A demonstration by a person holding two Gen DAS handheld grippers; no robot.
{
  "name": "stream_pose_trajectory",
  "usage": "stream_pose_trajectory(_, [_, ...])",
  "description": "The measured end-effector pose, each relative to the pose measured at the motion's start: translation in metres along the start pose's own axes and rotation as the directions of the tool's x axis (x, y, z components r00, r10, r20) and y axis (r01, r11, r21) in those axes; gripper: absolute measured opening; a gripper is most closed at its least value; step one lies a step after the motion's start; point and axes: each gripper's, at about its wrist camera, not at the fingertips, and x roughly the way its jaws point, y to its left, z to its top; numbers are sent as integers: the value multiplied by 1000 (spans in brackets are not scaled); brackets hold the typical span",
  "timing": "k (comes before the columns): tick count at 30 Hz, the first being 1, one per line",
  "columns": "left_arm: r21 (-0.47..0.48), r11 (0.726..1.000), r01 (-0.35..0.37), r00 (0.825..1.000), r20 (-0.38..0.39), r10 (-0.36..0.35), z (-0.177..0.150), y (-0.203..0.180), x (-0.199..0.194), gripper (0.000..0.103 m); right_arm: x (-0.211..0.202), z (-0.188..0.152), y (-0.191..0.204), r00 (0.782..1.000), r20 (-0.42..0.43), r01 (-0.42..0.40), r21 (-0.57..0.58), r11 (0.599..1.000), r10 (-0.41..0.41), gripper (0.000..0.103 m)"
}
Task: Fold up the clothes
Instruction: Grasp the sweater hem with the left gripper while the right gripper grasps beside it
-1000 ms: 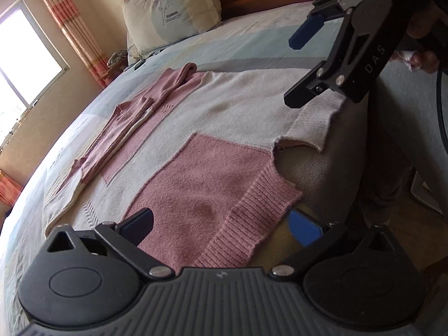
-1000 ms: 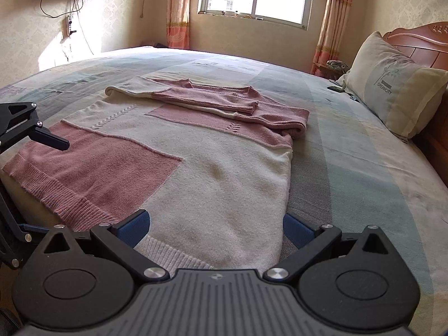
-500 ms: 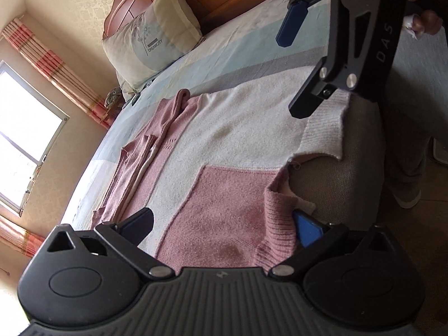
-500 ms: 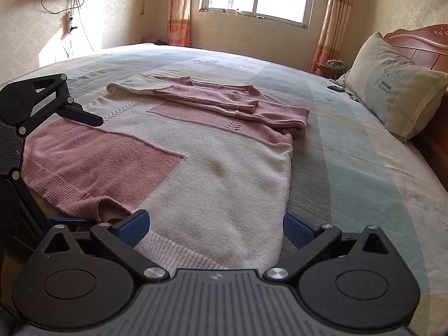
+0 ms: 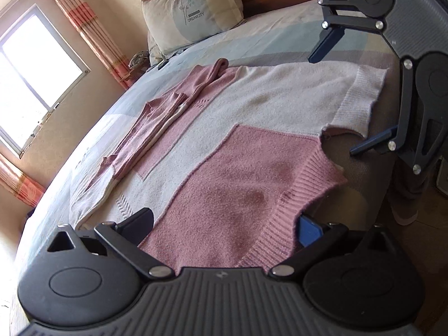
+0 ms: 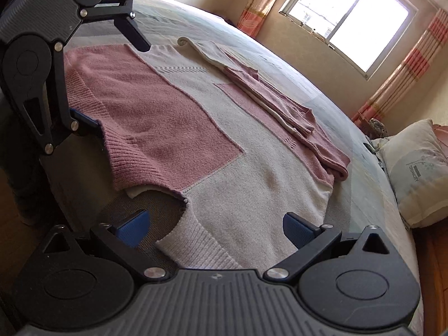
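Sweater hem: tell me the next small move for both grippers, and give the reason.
Probably close both on the hem. The left gripper is open around the pink ribbed corner, and the right gripper is open around the cream ribbed corner. The sweater lies flat on the bed, sleeves already folded in, so gripping the hem would start the lengthwise fold.

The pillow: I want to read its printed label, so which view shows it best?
The left wrist view: the pillow faces the camera nearly upright, sunlit, its print legible as DREAMCITY. The right wrist view catches the pillow at the picture's right edge, turned sideways and distorted, so its print is hard to read.
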Motion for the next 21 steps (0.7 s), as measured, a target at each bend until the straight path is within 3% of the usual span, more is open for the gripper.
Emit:
stream_pose_trajectory(8, [-89,995,41,999,35,-38,-4,9,-14,102,7,21,34,993,87,105,-287,952,-84,103])
stream_pose_trajectory(15, [-37,997,63,998,19,-62,-9,-5,-4,102,5,30,24,985,132,143,-225,964,-115,103])
stream_pose_trajectory(21, [-46,999,11,999,40,-9,-3,-4,6,102,3,30,17,985,126,141,-185,972,-119,103])
